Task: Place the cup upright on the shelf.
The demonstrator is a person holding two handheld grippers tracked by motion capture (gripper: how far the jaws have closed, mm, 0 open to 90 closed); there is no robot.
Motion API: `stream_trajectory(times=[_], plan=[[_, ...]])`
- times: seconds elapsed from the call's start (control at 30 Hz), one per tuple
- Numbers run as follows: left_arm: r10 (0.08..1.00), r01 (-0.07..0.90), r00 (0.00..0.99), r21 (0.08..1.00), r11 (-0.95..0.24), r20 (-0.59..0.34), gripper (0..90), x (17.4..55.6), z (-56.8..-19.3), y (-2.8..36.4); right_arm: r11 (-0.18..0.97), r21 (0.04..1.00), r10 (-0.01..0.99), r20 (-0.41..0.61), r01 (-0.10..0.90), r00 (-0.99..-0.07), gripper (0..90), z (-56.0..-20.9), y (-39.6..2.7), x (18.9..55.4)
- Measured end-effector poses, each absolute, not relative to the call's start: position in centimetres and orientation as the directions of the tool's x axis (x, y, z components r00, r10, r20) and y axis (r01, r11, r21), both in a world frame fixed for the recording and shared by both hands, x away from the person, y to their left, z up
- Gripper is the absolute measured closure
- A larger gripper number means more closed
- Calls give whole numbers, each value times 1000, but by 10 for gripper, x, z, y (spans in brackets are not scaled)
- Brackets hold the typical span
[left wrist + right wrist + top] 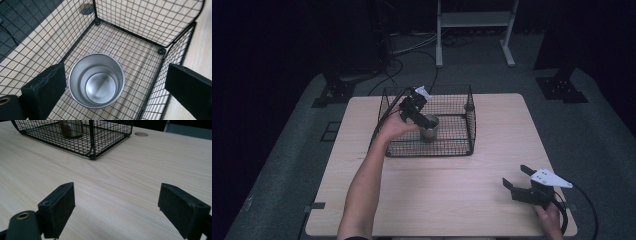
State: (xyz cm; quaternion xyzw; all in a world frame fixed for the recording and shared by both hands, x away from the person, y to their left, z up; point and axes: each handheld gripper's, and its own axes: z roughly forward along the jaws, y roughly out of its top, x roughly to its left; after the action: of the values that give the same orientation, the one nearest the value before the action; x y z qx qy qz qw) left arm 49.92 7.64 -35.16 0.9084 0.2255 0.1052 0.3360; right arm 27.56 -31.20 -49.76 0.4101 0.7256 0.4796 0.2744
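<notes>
With the steel cup standing in the wire basket near the table's far edge, my left hand-held gripper hangs jaws apart above it; next I lift clear.

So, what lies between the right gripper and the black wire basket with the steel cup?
Only bare light wooden table lies between the right gripper and the black wire basket; the right gripper view shows it.
</notes>
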Motion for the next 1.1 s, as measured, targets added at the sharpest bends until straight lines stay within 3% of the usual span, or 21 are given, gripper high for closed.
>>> stream_trajectory(times=[1.1], plan=[[436,245,897,735,-632,76,27,432,-340,103,227,914,868,-34,335,-495,134,-498,-309,275]])
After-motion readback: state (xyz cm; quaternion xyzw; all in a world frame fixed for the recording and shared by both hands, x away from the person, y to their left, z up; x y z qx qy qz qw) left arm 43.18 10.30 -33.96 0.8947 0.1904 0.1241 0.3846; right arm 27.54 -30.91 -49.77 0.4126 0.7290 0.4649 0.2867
